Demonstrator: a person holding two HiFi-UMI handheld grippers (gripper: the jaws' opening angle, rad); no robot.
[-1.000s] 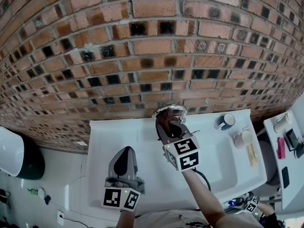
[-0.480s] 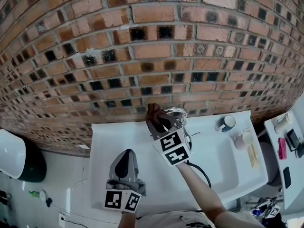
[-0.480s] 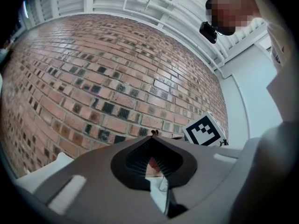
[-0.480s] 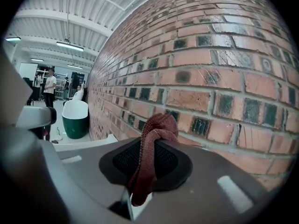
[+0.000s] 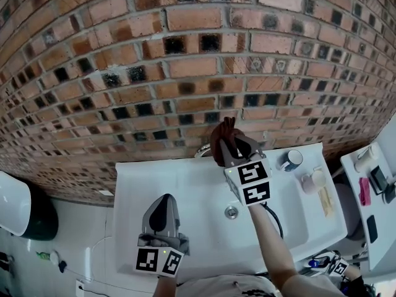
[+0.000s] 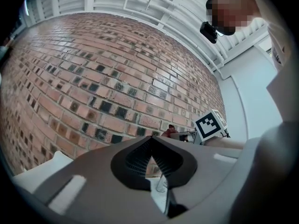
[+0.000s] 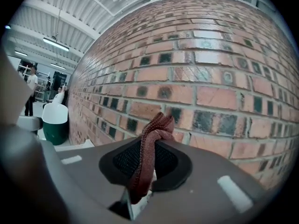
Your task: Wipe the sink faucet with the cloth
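A brown cloth (image 5: pixel 221 137) is pinched in my right gripper (image 5: pixel 231 143), which is shut on it and held up close to the brick wall, above the back rim of the white sink (image 5: pixel 185 184). A bit of the chrome faucet (image 5: pixel 202 149) shows just left of the cloth. In the right gripper view the cloth (image 7: pixel 152 141) stands bunched up between the jaws of the right gripper (image 7: pixel 149 158). My left gripper (image 5: pixel 162 198) hangs shut and holds nothing over the sink's front left. Through its jaws in the left gripper view (image 6: pixel 150 146) a strip of the faucet (image 6: pixel 161 185) is seen.
The drain (image 5: pixel 231 212) lies in the middle of the basin. On the sink's right ledge stand a blue mug (image 5: pixel 294 159) and a white cup (image 5: pixel 312 180). A white-and-green bin (image 5: pixel 21 203) stands on the floor at left; a shelf (image 5: pixel 371 193) with small items is at right.
My right gripper with the cloth has gone from the faucet's top to the left, then right and up toward the wall. The left gripper has stayed in place.
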